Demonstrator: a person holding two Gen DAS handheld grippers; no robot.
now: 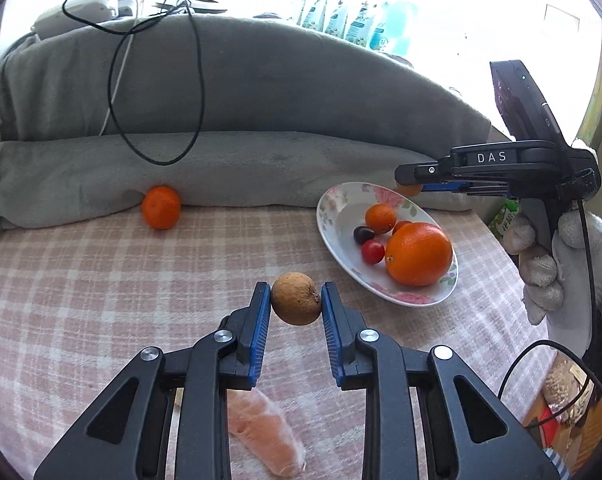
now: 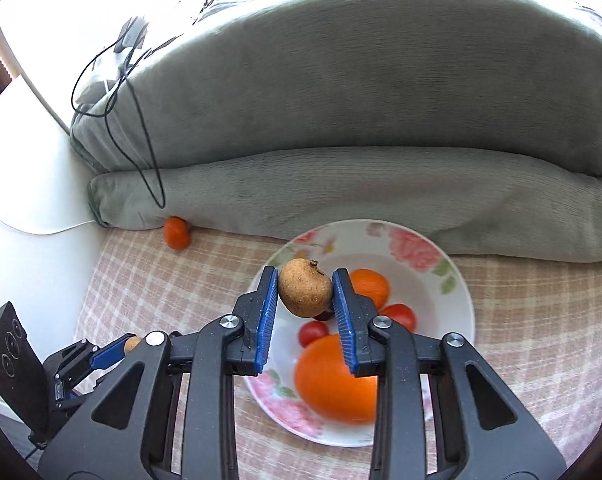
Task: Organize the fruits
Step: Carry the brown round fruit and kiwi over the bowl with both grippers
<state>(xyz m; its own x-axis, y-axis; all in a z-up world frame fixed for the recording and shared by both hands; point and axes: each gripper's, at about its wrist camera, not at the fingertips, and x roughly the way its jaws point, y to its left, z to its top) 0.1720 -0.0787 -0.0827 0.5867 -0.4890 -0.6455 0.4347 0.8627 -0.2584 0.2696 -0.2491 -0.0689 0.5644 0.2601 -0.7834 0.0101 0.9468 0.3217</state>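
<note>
Both fingers (image 2: 343, 300) of the right gripper (image 2: 305, 294) clamp a round brown rough-skinned fruit (image 2: 305, 290) above the floral white ceramic plate (image 2: 457, 312); lower gently before releasing into its bare middle.

The left gripper (image 1: 296, 300) likewise pinches another brown round fruit (image 1: 296, 298) beside that plate.

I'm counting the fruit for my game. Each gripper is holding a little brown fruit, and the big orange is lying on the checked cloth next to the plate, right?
Not quite. The big orange is lying on the flowered plate, not on the checked cloth; the left wrist view shows it. The rest holds: the left gripper and the right gripper each hold a little brown fruit.
</note>
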